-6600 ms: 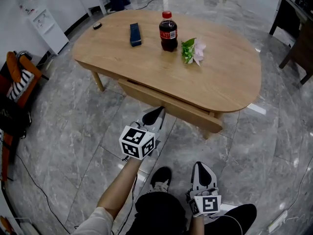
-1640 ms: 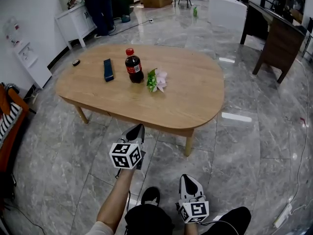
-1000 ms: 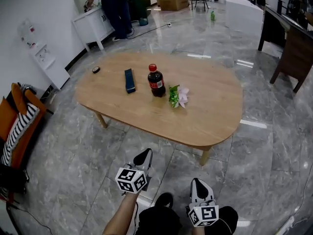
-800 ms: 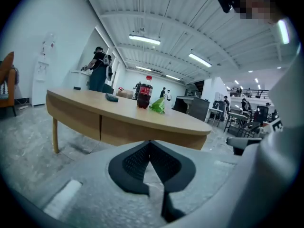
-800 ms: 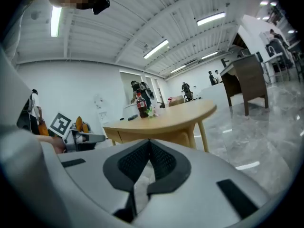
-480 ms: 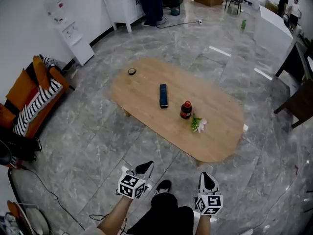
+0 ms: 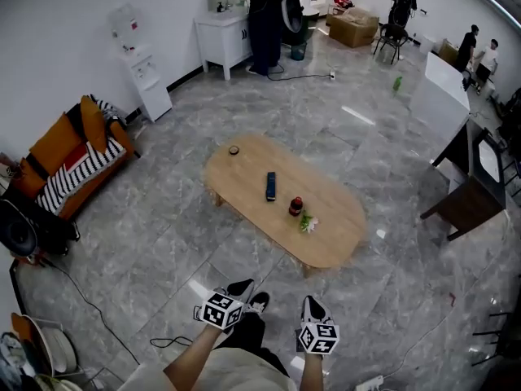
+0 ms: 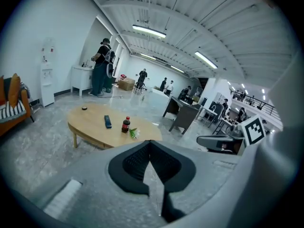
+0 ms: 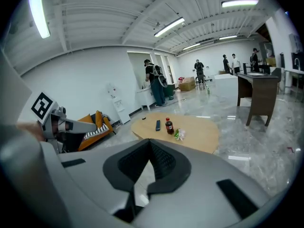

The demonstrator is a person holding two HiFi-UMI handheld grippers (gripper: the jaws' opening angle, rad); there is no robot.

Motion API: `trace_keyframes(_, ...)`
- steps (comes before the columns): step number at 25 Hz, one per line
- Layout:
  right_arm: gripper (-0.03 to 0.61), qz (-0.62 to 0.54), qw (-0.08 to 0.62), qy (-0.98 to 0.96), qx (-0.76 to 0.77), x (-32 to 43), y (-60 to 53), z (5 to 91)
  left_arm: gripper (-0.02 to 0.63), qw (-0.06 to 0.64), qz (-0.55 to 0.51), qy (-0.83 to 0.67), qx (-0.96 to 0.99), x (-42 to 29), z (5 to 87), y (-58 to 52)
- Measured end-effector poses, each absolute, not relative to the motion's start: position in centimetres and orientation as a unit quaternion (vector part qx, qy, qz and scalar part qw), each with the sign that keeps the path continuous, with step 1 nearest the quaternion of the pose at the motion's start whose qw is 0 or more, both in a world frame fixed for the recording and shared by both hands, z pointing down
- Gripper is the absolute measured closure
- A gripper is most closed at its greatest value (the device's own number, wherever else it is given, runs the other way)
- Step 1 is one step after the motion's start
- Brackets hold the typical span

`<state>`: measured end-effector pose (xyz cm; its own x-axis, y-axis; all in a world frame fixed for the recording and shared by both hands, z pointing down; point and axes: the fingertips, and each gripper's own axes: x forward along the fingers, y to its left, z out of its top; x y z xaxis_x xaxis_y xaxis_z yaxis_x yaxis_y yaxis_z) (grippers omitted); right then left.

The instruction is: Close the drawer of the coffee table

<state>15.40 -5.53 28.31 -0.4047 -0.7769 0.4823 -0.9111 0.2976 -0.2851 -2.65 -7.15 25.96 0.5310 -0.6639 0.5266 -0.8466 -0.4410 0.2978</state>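
The oval wooden coffee table [image 7: 330, 239] stands well ahead of me on the grey floor, and no drawer sticks out from its near side. On it are a cola bottle [image 7: 295, 206], a dark flat box [image 7: 270, 186], a small flower bunch [image 7: 307, 223] and a little round black thing [image 7: 234, 150]. My left gripper [image 7: 242, 285] and right gripper [image 7: 312, 302] hang low by my body, far from the table, both shut and empty. The table [image 8: 95, 127] shows beyond the shut left gripper [image 8: 150, 144], and the table [image 9: 199, 129] also lies past the shut right gripper [image 9: 150, 144].
An orange sofa [image 7: 69, 149] lines the left wall near a white water dispenser [image 7: 146, 80]. A person [image 7: 264, 15] stands at a white cabinet [image 7: 221, 35] at the back. A dark desk [image 7: 472, 194] stands right. A black cable [image 7: 98, 300] trails on the floor.
The drawer that stood open 6.6 s ago sits flush now. Since then the view has pulled up and back, so the table looks much smaller. Both grippers stay shut.
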Motion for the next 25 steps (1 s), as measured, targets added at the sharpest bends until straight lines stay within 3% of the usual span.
trace_keyframes(4,0.563,0.266,0.106,-0.793,0.538,15.9,-2.1,24.0,0.606,0.264,0.178,-0.442,0.839,0.2,23.6,-2.7)
trace_keyframes(12,0.563,0.277,0.107,-0.786,0.543,15.8,3.2,23.1,0.606,0.248,0.181,-0.421,0.854,3.1,20.9,2.3)
trace_keyframes(25,0.563,0.262,0.103,-0.779,0.561,15.7,7.0,22.5,0.606,0.232,0.191,-0.415,0.859,2.4,20.0,5.3)
